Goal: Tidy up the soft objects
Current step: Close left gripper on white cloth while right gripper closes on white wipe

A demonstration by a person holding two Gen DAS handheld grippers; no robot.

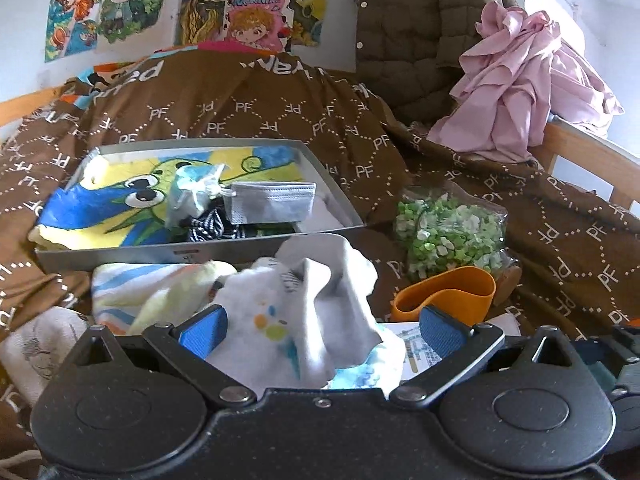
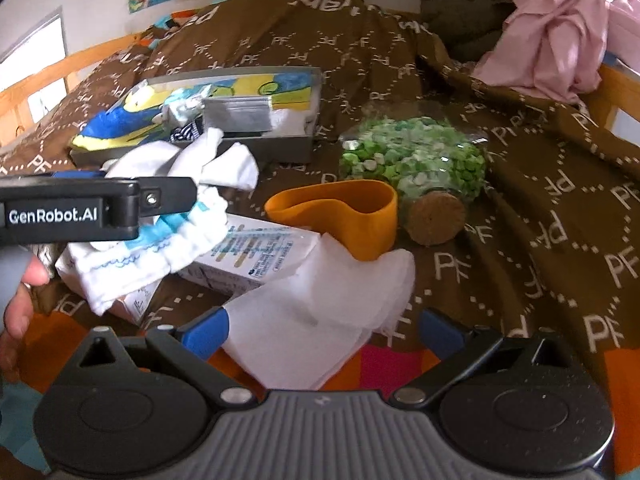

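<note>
Bedspread (image 2: 500, 184): brown; we see the grey tray (image 1: 200, 249) upon it.
Left gripper (image 1: 320, 330): spread around white socks (image 1: 320, 300).
Right gripper (image 2: 324, 330): apart over white cloth (image 2: 320, 312).

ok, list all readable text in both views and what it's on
"GenRobot.AI": side of the left gripper, seen from the right wrist view.
"PF": repeated all over the brown blanket, some upside down.
Large white letters on the blanket's far fold: cut off, unreadable.
Title on the cartoon poster: blurred.
Print on the white box: too small to read.
</note>
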